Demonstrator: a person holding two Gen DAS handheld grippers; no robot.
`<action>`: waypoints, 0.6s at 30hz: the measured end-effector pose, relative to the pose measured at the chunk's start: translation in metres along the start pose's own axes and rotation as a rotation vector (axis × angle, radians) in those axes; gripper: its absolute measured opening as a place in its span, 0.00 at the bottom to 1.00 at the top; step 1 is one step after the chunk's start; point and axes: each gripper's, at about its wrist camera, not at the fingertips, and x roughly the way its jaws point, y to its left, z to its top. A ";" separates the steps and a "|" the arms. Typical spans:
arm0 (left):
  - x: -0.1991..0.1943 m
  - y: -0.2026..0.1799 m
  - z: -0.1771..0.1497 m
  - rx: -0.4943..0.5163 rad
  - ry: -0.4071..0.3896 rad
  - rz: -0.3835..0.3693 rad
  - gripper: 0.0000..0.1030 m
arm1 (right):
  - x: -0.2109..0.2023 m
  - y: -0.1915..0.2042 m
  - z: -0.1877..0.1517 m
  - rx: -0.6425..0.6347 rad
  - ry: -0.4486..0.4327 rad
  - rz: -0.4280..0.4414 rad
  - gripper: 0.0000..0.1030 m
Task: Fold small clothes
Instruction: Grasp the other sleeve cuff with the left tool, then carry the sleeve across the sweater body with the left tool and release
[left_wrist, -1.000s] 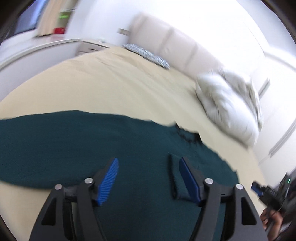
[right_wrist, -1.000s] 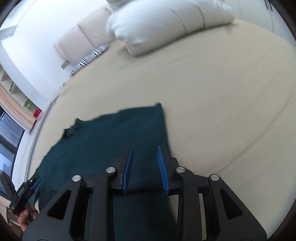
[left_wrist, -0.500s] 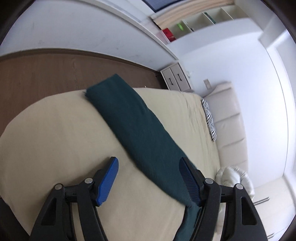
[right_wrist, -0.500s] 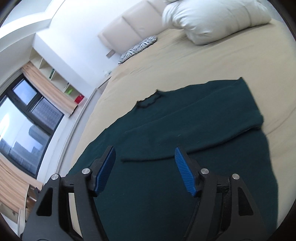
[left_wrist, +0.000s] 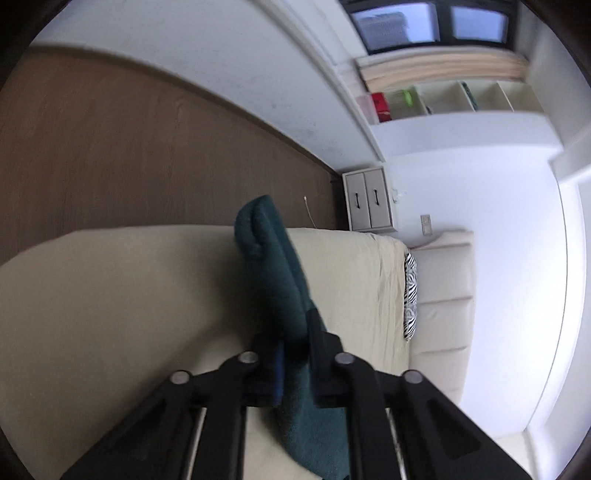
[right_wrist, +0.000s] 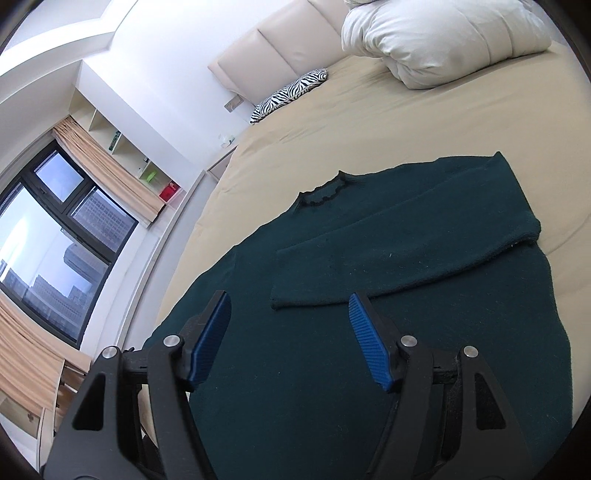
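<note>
A dark green sweater (right_wrist: 388, 258) lies flat on the beige bed (right_wrist: 424, 122), its right sleeve folded across the chest. My right gripper (right_wrist: 290, 332) is open and empty, hovering above the sweater's lower body. In the left wrist view, my left gripper (left_wrist: 295, 354) is shut on the sweater's other sleeve (left_wrist: 273, 258), and the sleeve's end curls over above the bed (left_wrist: 129, 295).
A white duvet (right_wrist: 443, 40) and a zebra-print pillow (right_wrist: 291, 92) lie near the headboard. The wooden floor (left_wrist: 129, 155), a small white drawer unit (left_wrist: 367, 199) and wall shelves (left_wrist: 443, 99) sit beside the bed. A window (right_wrist: 44, 240) is on the left.
My left gripper has closed on the sweater's left sleeve and lifted it. My right gripper let go of the right sleeve, opened wide and drew back above the sweater.
</note>
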 end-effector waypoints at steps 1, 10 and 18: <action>-0.003 -0.017 -0.006 0.086 -0.009 0.005 0.08 | -0.002 -0.002 -0.001 0.000 -0.002 0.000 0.63; 0.010 -0.178 -0.202 0.936 0.156 -0.042 0.08 | -0.008 -0.035 -0.005 0.054 -0.020 -0.022 0.63; 0.043 -0.168 -0.427 1.497 0.340 -0.018 0.08 | -0.025 -0.082 -0.010 0.145 -0.044 -0.044 0.63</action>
